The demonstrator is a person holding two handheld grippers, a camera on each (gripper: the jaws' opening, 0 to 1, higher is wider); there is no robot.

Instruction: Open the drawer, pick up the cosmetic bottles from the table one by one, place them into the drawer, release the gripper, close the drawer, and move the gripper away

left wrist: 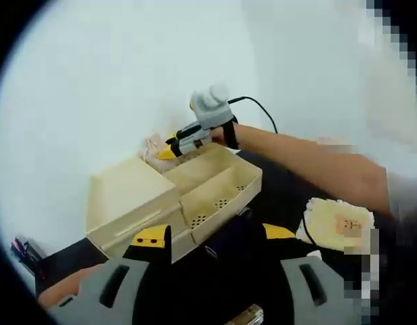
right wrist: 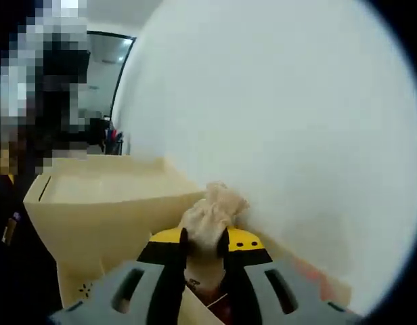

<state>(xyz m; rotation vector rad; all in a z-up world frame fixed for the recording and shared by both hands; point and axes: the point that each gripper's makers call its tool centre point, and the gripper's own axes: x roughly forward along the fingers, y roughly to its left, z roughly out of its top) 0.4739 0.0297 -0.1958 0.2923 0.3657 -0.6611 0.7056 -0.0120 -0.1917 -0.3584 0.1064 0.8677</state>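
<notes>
In the left gripper view, the left gripper [left wrist: 212, 238] hovers with jaws spread over the dark bench [left wrist: 276, 176], before the cream drawer box [left wrist: 130, 196] whose drawer [left wrist: 218, 189] stands pulled out. The right gripper [left wrist: 173, 150] reaches over the drawer's far end. In the right gripper view, its jaws pinch a beige cloth pouch [right wrist: 210, 217] above the drawer, beside the white wall [right wrist: 276, 115].

- Left gripper [left wrist: 212, 238]: grey moulded jaws with dark oval slots, yellow tips with black edging.
- Right gripper [right wrist: 204, 249]: same grey jaws, yellow tip plates marked with small black dots.
- Seen from left gripper view: pale grey housing, black mid-section, yellow nose, black cable trailing behind, black strap.
- Bare forearm [left wrist: 310, 162]; short sleeve, possibly grey, blurred.
</notes>
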